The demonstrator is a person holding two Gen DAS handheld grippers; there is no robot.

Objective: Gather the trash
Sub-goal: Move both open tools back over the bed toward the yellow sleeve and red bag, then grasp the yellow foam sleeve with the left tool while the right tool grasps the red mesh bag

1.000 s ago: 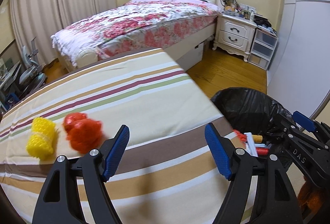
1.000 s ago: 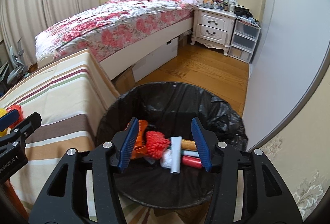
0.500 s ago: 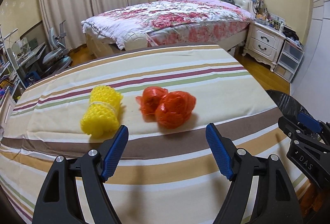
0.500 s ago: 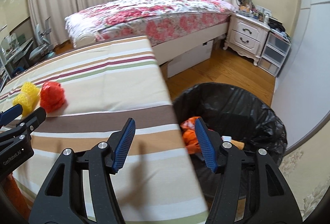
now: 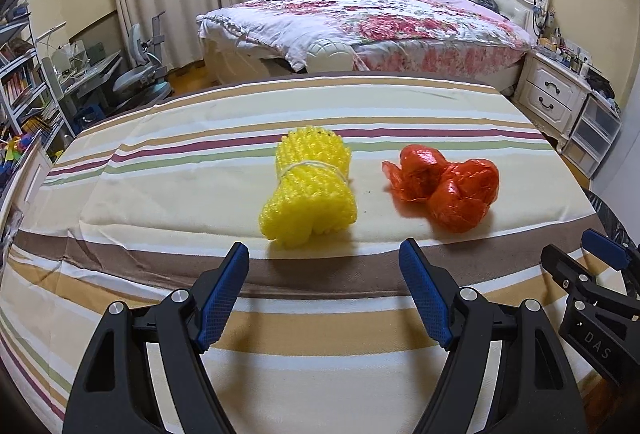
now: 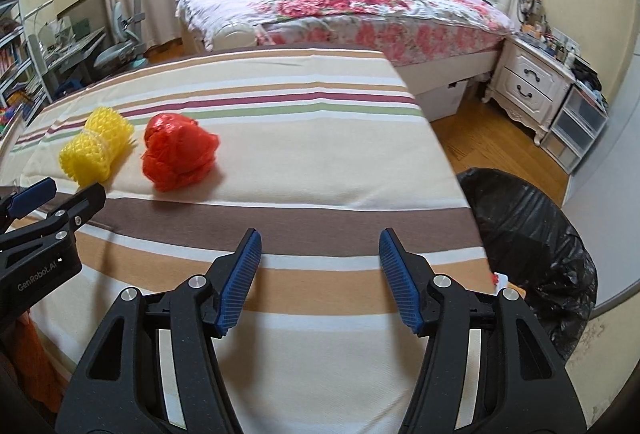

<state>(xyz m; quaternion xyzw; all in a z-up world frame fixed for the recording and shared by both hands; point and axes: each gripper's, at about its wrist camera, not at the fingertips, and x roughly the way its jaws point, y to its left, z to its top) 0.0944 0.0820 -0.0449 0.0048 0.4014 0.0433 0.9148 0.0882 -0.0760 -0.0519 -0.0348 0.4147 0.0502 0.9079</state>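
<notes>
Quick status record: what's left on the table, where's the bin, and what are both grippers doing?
trash left: yellow foam net; red plastic bag, apart, side by side
surface: striped tablecloth
bin: black-lined trash bin, off the table's right edge
left gripper: open, empty, facing the yellow net
right gripper: open, empty, over the cloth

The left gripper (image 5: pixel 324 270) is holding its two blue fingers (image 5: pixel 224 290) wide apart, with nothing between them. The right gripper (image 6: pixel 320 266) is doing the same, sitting just beside it on its right.
</notes>
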